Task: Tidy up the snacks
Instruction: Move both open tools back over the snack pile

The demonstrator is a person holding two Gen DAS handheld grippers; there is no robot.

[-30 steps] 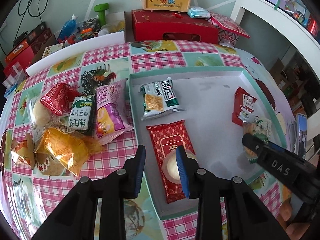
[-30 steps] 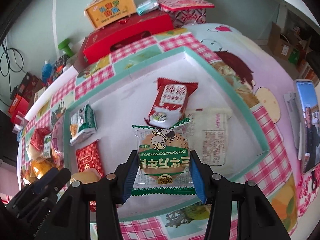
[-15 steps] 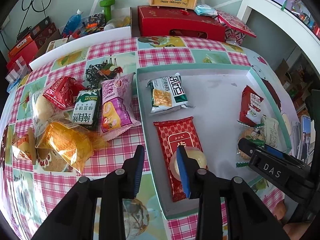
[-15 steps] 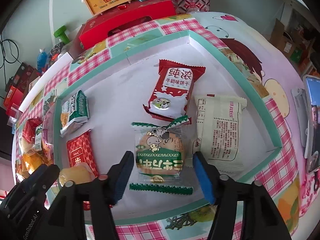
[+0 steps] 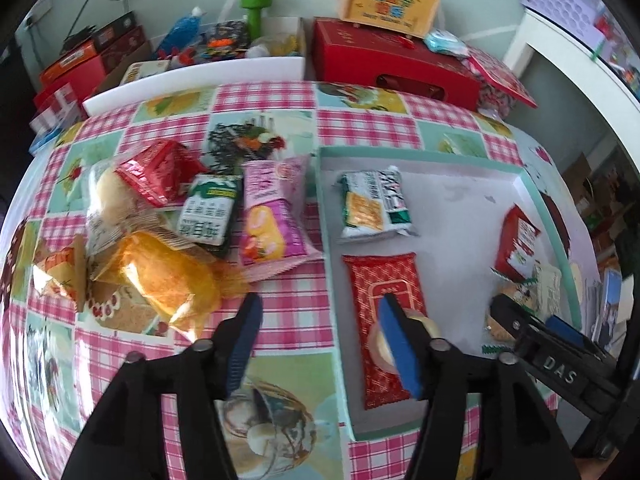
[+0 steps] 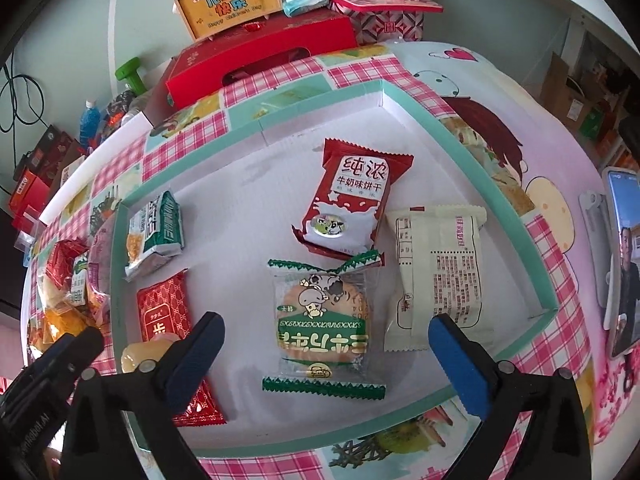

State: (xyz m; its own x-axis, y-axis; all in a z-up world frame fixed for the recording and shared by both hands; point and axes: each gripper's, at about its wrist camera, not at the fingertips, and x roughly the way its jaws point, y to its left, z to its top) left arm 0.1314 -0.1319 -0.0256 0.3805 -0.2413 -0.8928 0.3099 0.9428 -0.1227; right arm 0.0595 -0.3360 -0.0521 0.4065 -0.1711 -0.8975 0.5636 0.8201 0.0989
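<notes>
A teal-rimmed white tray (image 6: 460, 128) holds several snacks: a green-and-clear biscuit pack (image 6: 322, 324), a red milk-biscuit pack (image 6: 348, 200), a cream pack (image 6: 440, 276), a green-white pack (image 6: 154, 232) and a long red pack (image 6: 164, 320). My right gripper (image 6: 320, 360) is open and empty, just above the green biscuit pack. My left gripper (image 5: 320, 336) is open and empty over the tray's left rim (image 5: 326, 248). A pile of loose snacks lies left of the tray: a pink pack (image 5: 272, 216), an orange bag (image 5: 160, 276), a green biscuit box (image 5: 210, 210) and a red pack (image 5: 160, 170).
A red gift box (image 5: 396, 68) with a yellow box (image 5: 384, 4) on it stands behind the table. A phone (image 6: 622, 260) lies at the table's right edge. Clutter and a white board (image 5: 192, 80) line the back left.
My right gripper has opened, let go of the green biscuit pack in the tray and drawn back. My left gripper has opened wider and shifted left toward the snack pile.
</notes>
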